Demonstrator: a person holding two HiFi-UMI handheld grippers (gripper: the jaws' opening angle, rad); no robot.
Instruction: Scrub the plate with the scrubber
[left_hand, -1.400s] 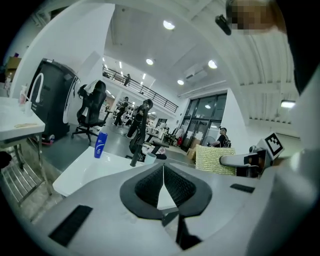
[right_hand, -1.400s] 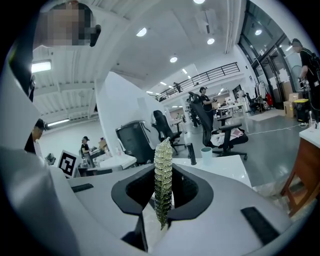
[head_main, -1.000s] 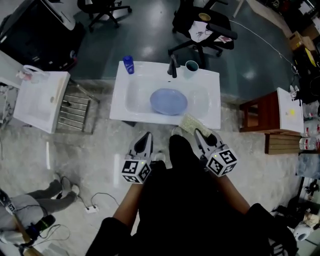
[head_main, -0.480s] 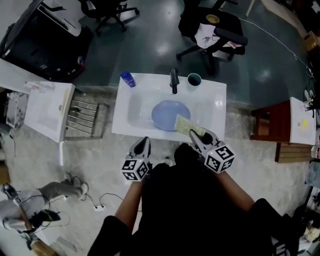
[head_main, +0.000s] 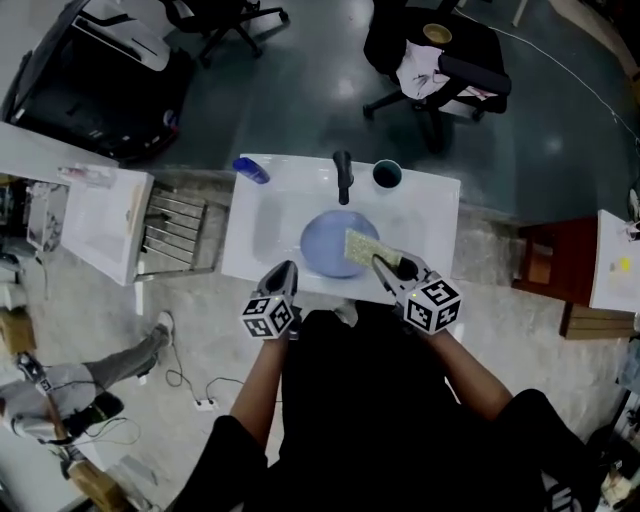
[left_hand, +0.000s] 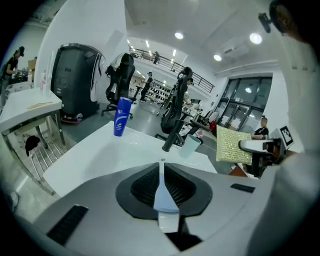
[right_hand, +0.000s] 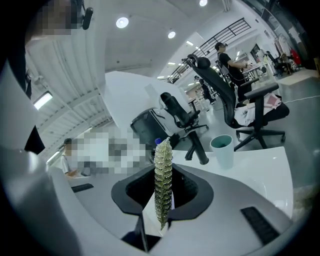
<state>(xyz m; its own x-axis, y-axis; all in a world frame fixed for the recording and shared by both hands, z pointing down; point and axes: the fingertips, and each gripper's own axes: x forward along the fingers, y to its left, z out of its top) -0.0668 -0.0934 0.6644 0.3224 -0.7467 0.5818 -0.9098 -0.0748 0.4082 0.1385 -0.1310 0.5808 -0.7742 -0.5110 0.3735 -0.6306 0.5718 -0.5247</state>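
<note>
Your right gripper (head_main: 386, 267) clamps the scrubber (head_main: 361, 247), seemingly just over the plate (head_main: 322, 243); press it flat. Left gripper (head_main: 287, 270) clenched, empty.

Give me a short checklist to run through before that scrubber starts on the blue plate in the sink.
1. Scrubber gripped: ok. The right gripper is clamped on it, edge-on between the jaws.
2. Plate in place: ok. It lies flat in the sink basin.
3. Scrubber over the plate: ok. The head view shows it over the plate's right side; whether it touches, cannot tell.
4. Plate steadied: not ok. The left gripper is shut, empty, near the sink's front rim.
5. Faucet and cup out of the way: ok, both at the back rim.
</note>
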